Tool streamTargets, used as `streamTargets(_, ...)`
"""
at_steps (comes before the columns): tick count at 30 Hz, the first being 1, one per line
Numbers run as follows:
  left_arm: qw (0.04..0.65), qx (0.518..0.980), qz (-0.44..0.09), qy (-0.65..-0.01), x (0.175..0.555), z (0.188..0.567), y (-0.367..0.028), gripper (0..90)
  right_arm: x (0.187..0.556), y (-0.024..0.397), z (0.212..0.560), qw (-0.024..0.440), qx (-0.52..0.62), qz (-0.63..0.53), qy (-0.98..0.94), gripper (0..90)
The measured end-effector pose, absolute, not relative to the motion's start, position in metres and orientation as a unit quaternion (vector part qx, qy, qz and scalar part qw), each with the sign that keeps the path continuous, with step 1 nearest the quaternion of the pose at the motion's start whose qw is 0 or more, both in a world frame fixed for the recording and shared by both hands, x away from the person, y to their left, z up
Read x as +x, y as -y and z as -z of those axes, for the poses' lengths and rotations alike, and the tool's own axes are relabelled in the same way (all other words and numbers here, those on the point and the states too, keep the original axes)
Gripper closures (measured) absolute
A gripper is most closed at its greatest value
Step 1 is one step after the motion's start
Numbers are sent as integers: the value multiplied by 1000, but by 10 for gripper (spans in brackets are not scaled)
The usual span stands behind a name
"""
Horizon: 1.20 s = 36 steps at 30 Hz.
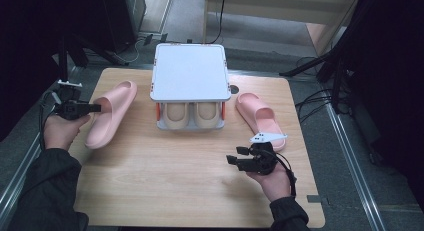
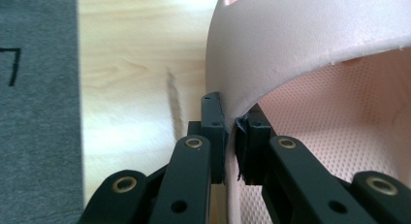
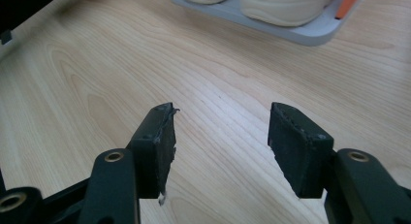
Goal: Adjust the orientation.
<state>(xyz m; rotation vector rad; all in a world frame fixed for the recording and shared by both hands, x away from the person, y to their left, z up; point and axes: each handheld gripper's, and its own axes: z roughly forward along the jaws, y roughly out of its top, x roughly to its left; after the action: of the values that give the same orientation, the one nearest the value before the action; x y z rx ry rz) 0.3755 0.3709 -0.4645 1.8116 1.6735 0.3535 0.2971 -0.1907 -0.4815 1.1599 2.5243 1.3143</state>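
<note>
Pale wood tabletop (image 1: 165,171) spreads under my two grippers. My left gripper (image 2: 231,129) has its jaws pinched tight on the strap edge of the left pink slipper (image 1: 109,112), which sits at the table's left side beside the white shoe rack (image 1: 190,73). My right gripper (image 3: 220,136) hangs above bare wood, jaws spread wide, just beside the other pink slipper (image 1: 257,113).

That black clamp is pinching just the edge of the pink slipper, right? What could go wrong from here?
Three things, I'd guess. The left tool grips only the thin edge of the strap on the left pink slipper, so the soft foam could bend and slip free. Carried toward the shoe rack, the dangling slipper might knock it. The right tool hangs open over bare table, too far off to help.
</note>
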Motion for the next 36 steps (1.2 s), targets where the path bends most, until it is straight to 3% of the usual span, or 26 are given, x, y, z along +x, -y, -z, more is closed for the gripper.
streamTargets(22,331,762,-94,-549,285,450,-286,827,317,162,475,14,347,-431,-833,437)
streamTargets(36,333,805,-67,-487,280,469,-223,811,316,157,474,17,339,-428,-838,438)
